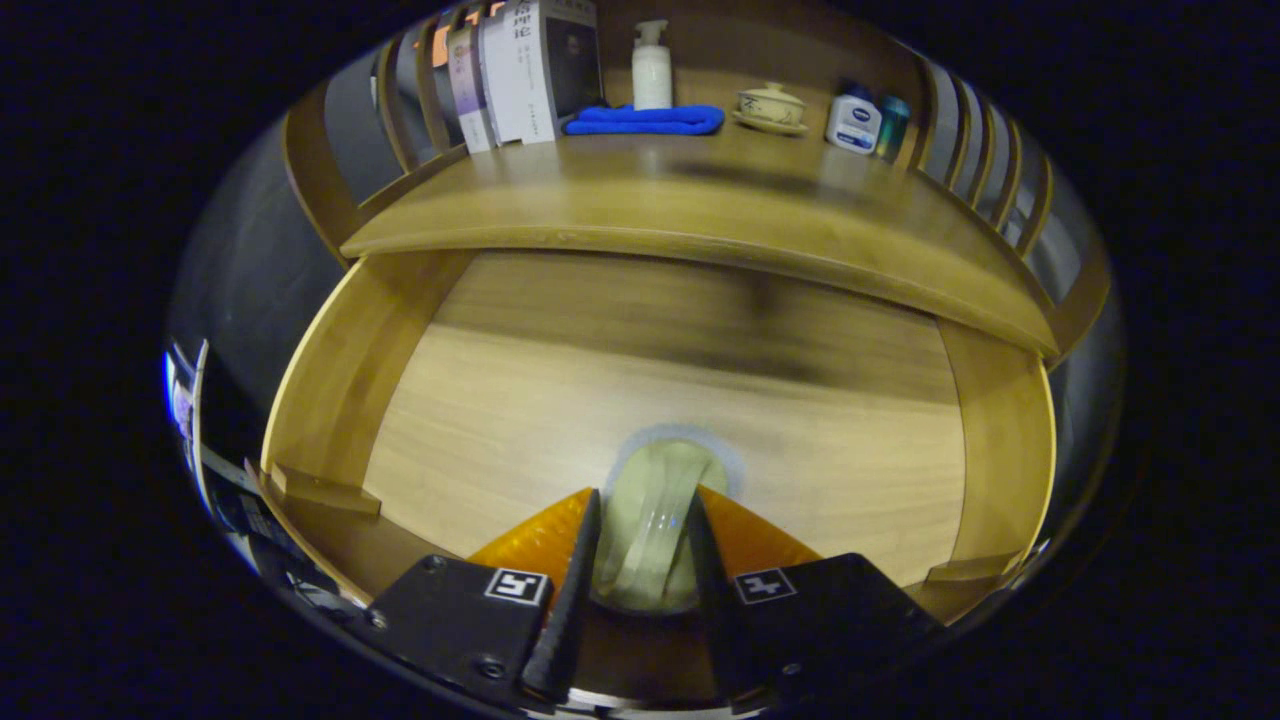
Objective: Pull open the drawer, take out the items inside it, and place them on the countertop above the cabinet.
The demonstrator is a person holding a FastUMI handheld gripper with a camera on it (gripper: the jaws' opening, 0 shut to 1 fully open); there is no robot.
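Drawer: the drawer stands pulled well out beneath the bench; its pale wooden floor is exposed from side wall to side wall. The opening step is judged complete.

Item in hand: a pale greenish, translucent roll, possibly tape or a small lidded container (its kind cannot be told), sits between the two fingers, over the drawer floor near its front.

Gripper: the gripper has its fingers narrowed to the item's width, one against each flank. Both appear to press on it, so a grasp is judged to be made; whether the item is lifted clear of the floor or rests on it cannot be told.

Drawer contents: no other item is visible on the exposed floor; the part nearest the fingers is hidden by them.

Bench: along the back stand books, a folded blue cloth, a white pump bottle, a lidded cup on a saucer and a small bottle. The front half is bare wood.

Remaining: raising the item out of the drawer and setting it on the bare front of the bench.
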